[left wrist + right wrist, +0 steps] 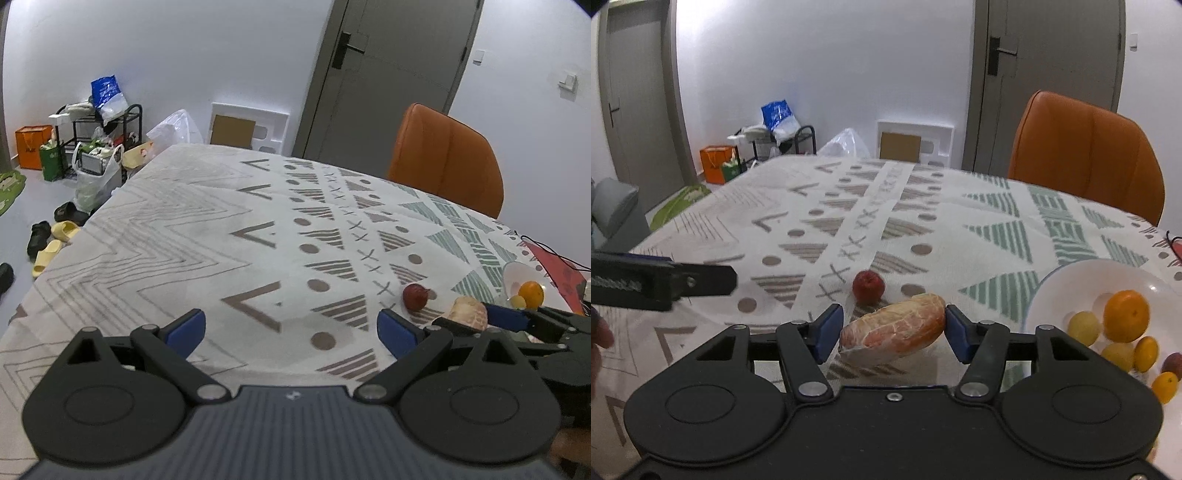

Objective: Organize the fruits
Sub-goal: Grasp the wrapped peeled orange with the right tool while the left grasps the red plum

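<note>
Home: slippers (55, 240), clothed table (184, 240).

Matt woven cloth (923, 221) is covering the bench, the white bowl (1071, 280) is gleaming glossy, the peeled citrus (892, 326) is showing rough, veined pith, and the right gripper (892, 330) is looking like matt black plastic.

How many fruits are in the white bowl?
6 showing in the white bowl: a big orange, two yellow ones, two small oranges, one dark reddish fruit. The frame edge may hide more.
</note>
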A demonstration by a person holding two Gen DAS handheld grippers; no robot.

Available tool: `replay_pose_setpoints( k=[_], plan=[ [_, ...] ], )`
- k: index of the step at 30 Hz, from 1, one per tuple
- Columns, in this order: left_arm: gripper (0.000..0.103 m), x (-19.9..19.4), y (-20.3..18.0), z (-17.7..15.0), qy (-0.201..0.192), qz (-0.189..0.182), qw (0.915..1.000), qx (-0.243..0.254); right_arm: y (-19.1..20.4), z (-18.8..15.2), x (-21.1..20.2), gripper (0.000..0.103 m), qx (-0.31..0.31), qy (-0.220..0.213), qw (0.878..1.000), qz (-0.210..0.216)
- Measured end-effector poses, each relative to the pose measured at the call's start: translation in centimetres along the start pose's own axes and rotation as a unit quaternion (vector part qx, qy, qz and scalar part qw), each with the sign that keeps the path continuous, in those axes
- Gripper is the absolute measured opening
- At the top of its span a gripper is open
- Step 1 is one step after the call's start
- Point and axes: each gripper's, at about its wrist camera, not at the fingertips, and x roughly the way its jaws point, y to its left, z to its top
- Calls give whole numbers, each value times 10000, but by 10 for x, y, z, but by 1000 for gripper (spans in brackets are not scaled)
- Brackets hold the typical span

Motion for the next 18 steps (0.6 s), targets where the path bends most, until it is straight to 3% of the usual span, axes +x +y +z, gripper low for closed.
replay_pose_setpoints(
  k=[9,18],
  plan=[
    [95,7,-24,4,-116,-155,9996,203,-22,3,-18,57,156,-187,9996,-115],
    [77,20,-51,4,-68,-380,9985,387,-53,-2,-34,57,451,-347,9979,-309]
  ],
)
